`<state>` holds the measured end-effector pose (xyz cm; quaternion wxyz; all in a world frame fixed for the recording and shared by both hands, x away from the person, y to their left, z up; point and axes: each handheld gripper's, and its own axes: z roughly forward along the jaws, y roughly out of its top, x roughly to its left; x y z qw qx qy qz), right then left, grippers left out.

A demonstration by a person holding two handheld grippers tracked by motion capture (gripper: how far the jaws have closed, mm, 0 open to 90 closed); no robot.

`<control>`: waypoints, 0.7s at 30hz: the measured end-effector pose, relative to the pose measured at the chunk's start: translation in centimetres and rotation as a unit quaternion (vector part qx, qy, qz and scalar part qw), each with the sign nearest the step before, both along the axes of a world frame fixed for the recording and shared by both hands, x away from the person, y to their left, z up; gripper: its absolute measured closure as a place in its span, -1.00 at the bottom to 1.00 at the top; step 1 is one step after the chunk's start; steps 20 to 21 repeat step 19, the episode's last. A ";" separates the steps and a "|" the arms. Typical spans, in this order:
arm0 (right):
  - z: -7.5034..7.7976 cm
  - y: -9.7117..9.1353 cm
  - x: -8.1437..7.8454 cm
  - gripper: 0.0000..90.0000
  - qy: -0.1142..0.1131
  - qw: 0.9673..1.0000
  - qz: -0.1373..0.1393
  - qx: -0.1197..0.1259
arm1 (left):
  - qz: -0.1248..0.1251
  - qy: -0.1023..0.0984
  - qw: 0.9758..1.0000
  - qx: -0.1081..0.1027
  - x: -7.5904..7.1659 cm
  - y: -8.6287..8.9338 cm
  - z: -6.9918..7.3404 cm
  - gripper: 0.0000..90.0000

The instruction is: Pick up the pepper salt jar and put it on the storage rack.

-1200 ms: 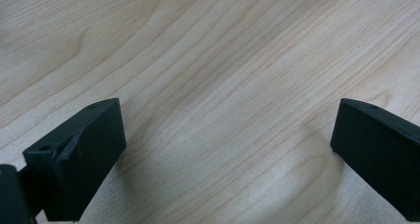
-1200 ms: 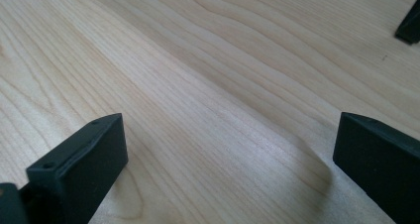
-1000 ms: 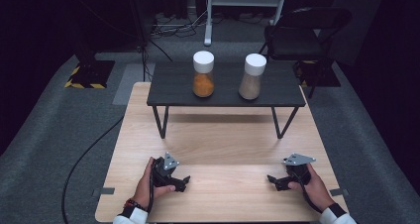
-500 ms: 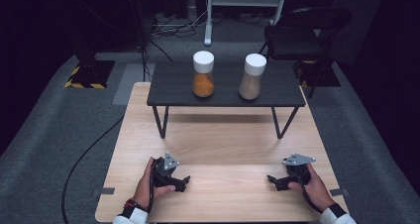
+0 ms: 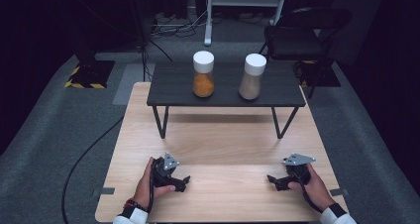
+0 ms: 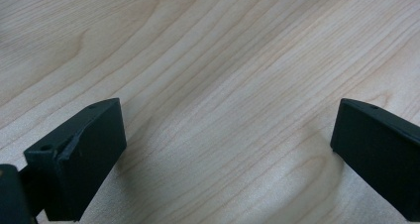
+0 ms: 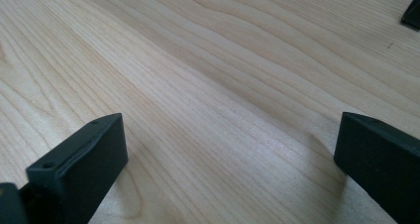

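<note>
Wooden desk [image 5: 218, 149]: carried a low black shelf [image 5: 173, 85] at its far side. On the shelf stood two white-capped jars, well apart: orange-filled jar [image 5: 203, 74] at left, tan-filled jar [image 5: 252, 77] at right. Left gripper [image 5: 179, 180] and right gripper [image 5: 275, 180] lay on the near desk, each hand-held, jaws apart, nothing between them.
</note>
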<state>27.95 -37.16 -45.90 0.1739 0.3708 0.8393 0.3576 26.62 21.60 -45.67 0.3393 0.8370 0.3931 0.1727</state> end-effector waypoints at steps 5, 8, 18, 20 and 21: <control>0.0 0.0 0.0 -1.00 0.000 1.000 0.000 0.000 | 0.000 0.000 1.000 0.000 0.0 0.0 0.0 -0.99; 0.0 0.0 0.0 -1.00 0.000 1.000 0.000 0.000 | 0.000 0.000 1.000 0.000 0.0 0.0 0.0 -0.99; 0.0 0.0 0.0 -1.00 0.000 1.000 0.001 0.000 | -0.001 0.001 1.000 -0.001 0.1 -0.1 0.0 -0.99; 0.0 0.0 0.0 -1.00 0.000 1.000 0.001 0.000 | -0.001 0.001 1.000 -0.001 0.1 -0.1 0.0 -0.99; 0.0 0.0 0.0 -1.00 0.000 1.000 0.001 0.000 | -0.001 0.001 1.000 -0.001 0.1 -0.1 0.0 -0.99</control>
